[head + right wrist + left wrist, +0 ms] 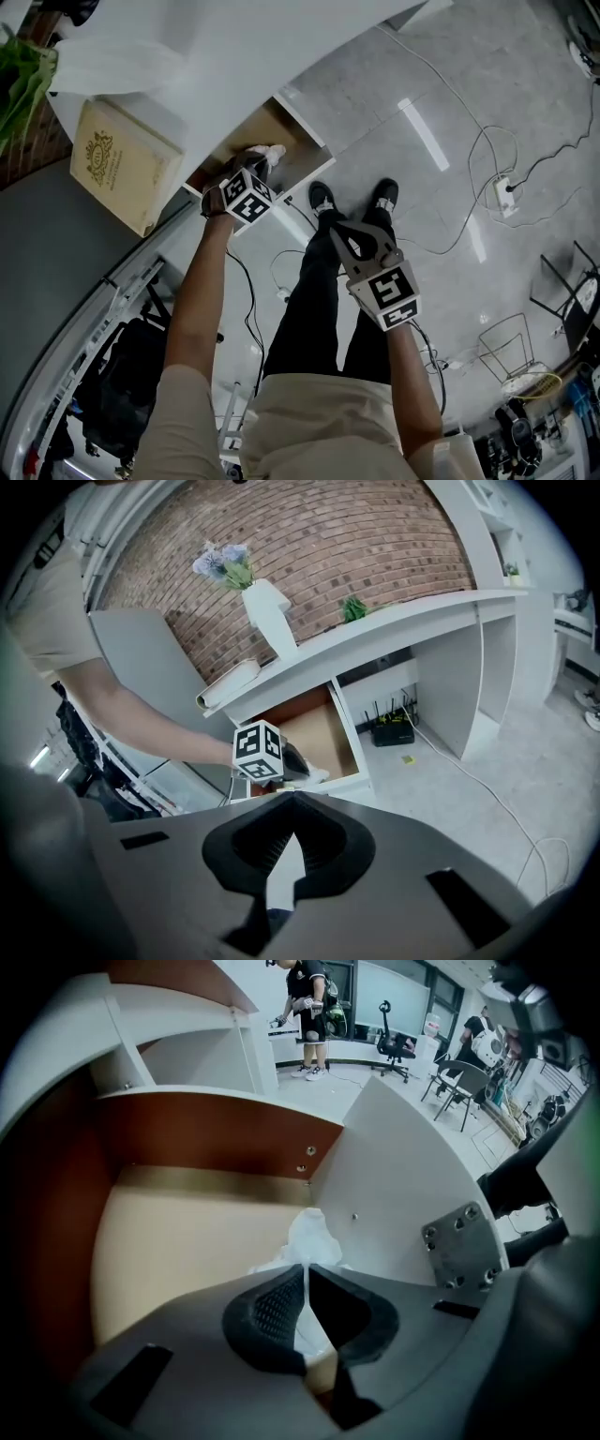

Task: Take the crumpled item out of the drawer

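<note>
The drawer (307,148) stands pulled out of the white desk, its tan bottom (178,1232) bare apart from one item. A white crumpled paper (311,1234) lies by the drawer's right wall. My left gripper (306,1274) reaches into the drawer and is shut on the paper, a thin white strip pinched between its dark pads. In the head view the paper (272,150) shows just past the left gripper (265,161). My right gripper (337,228) hangs shut and holds nothing, over the floor and short of the drawer (352,738). The paper (317,775) shows in the right gripper (293,808) view too.
A cream book (122,164) lies on the desk top left of the drawer. A white vase (267,607) and a paper roll (230,684) stand above. Cables and a power strip (506,192) lie on the floor, and a router (394,728) sits under the desk. The person's shoes (322,195) are near the drawer.
</note>
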Tool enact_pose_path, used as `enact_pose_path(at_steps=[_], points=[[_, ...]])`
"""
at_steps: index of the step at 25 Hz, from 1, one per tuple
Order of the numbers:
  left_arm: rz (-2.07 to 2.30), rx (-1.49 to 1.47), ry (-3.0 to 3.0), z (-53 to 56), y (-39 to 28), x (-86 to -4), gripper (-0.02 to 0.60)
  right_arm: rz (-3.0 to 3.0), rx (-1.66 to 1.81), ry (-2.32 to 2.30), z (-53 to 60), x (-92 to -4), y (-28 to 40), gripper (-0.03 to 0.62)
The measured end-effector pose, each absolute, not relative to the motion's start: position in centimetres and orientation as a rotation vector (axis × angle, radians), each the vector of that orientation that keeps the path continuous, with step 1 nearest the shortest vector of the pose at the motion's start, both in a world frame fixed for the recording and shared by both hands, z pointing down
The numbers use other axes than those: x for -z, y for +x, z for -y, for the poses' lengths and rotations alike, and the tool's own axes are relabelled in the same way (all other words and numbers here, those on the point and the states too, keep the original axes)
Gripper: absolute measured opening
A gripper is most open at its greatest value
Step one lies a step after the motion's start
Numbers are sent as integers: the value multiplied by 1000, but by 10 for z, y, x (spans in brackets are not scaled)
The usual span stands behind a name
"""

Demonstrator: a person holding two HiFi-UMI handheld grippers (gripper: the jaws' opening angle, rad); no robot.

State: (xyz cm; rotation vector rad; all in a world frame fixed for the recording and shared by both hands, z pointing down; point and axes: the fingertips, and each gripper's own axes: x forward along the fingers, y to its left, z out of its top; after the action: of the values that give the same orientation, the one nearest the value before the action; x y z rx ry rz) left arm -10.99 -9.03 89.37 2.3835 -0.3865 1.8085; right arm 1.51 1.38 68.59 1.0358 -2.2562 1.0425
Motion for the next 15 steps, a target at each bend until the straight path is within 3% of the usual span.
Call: enact_pose_path(at_steps=[15], points=[[655, -1514, 2459, 87, -88, -768, 21, 2247, -853, 1045, 0, -598, 32, 25]])
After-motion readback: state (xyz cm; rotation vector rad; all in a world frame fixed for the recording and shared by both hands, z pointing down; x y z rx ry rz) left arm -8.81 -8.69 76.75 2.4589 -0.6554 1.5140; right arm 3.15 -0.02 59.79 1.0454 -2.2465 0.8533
